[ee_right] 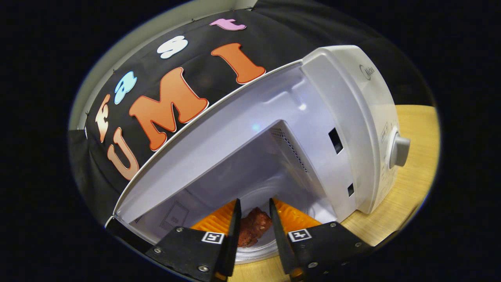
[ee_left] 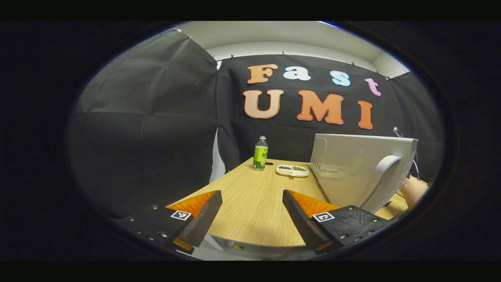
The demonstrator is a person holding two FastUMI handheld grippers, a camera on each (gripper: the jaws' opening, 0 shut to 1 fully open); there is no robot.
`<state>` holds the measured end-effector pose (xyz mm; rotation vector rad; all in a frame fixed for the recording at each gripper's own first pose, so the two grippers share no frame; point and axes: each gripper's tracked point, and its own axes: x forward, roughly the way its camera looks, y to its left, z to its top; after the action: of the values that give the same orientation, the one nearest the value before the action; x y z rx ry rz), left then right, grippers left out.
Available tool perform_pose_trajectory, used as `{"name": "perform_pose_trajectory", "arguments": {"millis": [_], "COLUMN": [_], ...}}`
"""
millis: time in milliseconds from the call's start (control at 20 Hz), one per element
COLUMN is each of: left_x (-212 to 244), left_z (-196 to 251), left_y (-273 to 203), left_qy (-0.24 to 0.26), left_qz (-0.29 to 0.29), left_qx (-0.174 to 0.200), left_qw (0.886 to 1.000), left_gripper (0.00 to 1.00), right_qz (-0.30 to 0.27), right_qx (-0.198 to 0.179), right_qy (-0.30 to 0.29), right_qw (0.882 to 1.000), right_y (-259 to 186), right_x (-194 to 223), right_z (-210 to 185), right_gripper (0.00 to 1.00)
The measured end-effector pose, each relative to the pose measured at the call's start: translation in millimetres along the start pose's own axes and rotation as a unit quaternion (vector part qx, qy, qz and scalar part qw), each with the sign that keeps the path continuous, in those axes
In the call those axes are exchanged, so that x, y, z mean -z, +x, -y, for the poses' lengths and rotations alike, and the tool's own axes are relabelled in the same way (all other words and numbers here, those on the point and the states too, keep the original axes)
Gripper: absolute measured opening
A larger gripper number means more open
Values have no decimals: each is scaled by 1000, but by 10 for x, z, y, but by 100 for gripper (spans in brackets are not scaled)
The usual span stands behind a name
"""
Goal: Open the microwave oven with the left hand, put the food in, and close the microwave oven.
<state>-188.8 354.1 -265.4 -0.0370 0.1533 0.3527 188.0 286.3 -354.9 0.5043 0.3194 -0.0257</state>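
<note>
Right claw (ee_right: 253, 225) reaches tilted into the microwave (ee_right: 344, 129), pinching food (ee_right: 252, 227).

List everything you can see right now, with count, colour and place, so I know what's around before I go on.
microwave oven: one, white, on the table's right side, door open
food: one reddish-brown piece on a white plate, at the oven's opening, between the right gripper's fingers
bottle: one, green label, upright at the table's far edge
tray: one, white, divided, beside the open door
table: one, light wood
left gripper: one, open, hovering over the table's near edge
right gripper: one, fingers either side of the food; grip unclear
</note>
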Motion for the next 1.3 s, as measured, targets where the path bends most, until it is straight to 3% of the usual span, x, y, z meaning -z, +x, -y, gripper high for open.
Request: {"name": "perform_pose_trajectory", "arguments": {"millis": [50,150,250,500,800,1100,1300], "left_x": [-1,-9,-50,-125,-188,-219,-274], "left_z": [15,49,117,299,448,558,588], "left_y": [-20,-35,-46,-86,-130,-73,75], "left_qy": [1,2,6,15,9,11,28], "left_qz": [0,2,4,9,13,13,11], "left_qx": [1,3,7,20,24,28,25], "left_qw": [1000,1000,1000,1000,1000,999,999], "left_gripper": [95,95,96,98,95,95,95], "right_qz": [1,1,-1,6,-3,30,55], "right_qx": [-4,-5,-18,-59,-106,-99,-89], "right_qy": [-13,-48,-89,-181,-218,-263,-260], "right_qw": [1000,999,996,982,970,959,960], "right_y": [-45,-139,-282,-719,-1379,-1925,-2212], "right_x": [-23,-48,-58,-219,-697,-1575,-2088], "right_z": [-4,27,39,18,57,284,416], "right_gripper": [63,81,93,94,94,94,94]}}
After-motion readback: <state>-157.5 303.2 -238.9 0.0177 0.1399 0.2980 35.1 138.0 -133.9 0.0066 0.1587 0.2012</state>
